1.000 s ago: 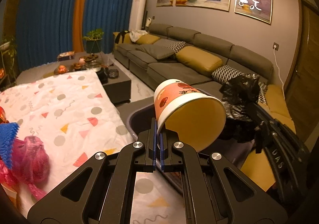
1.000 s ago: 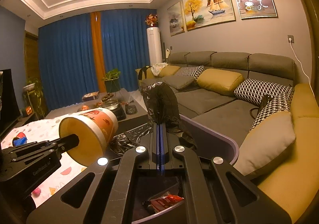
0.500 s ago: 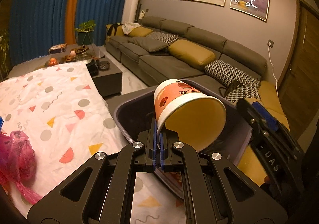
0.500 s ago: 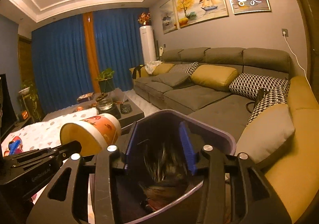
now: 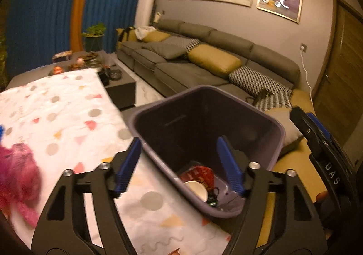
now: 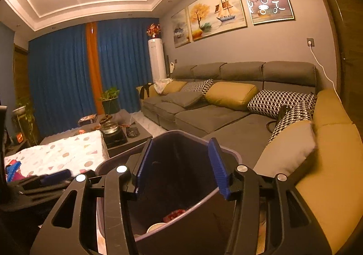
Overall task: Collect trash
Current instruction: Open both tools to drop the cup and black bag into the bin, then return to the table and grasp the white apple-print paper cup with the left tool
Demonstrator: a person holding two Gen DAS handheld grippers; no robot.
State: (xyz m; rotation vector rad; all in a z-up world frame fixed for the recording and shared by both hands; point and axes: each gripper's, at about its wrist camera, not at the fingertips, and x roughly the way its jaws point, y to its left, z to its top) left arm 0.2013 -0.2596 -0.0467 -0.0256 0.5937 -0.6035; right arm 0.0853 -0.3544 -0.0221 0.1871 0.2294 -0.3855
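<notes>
Left wrist view: the left gripper [image 5: 179, 164] had its jaws pinched on the rim of a paper cup a second ago; now they are opening, wide apart with nothing between them, and the paper cup [image 5: 197, 189] lies on its side at the bottom of the purple bin [image 5: 249, 109] beside a red wrapper [image 5: 199, 174], the bin touching the patterned tablecloth [image 5: 56, 114]. Right wrist view: the right gripper [image 6: 179, 166], earlier clamped on a black plastic bag, has its jaws opening too and empty above the bin's [image 6: 229, 153] mouth; the bag cannot be made out in the dark interior, only the cup's [image 6: 156, 227] pale rim and some red scrap.
</notes>
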